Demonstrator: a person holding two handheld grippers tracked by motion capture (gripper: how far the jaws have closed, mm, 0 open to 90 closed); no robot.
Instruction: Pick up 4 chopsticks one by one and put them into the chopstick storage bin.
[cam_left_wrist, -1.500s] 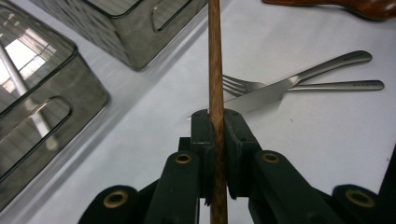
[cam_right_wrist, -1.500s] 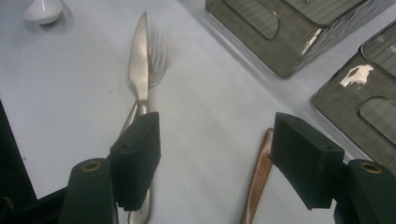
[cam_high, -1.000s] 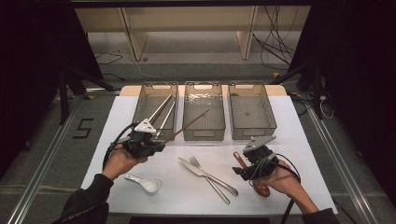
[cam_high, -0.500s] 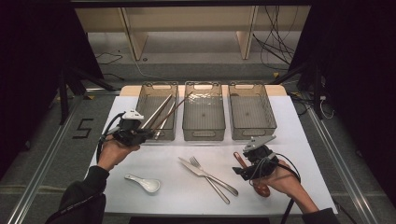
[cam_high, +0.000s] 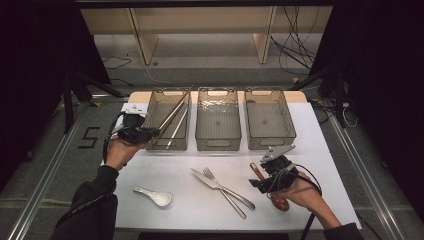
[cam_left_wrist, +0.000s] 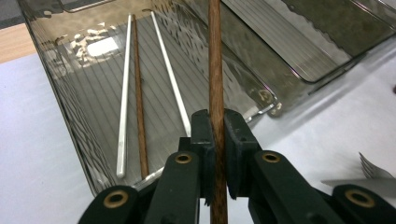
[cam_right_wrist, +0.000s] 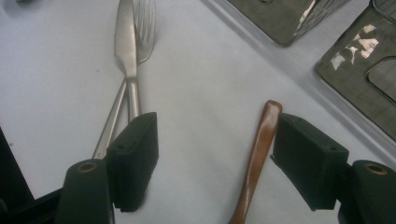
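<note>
Here, left tool (cam_left_wrist: 215, 140) clamping wooden chopstick (cam_left_wrist: 215, 60) over left bin (cam_high: 156, 102)

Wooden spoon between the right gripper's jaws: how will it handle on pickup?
Probably stiff and light: the wooden spoon looks like solid wood with a thin handle. Its glossy finish may be slippery against the pads. The right gripper stands open over the handle's end, so a grip there would likely let the bowl end sag or pivot.
</note>
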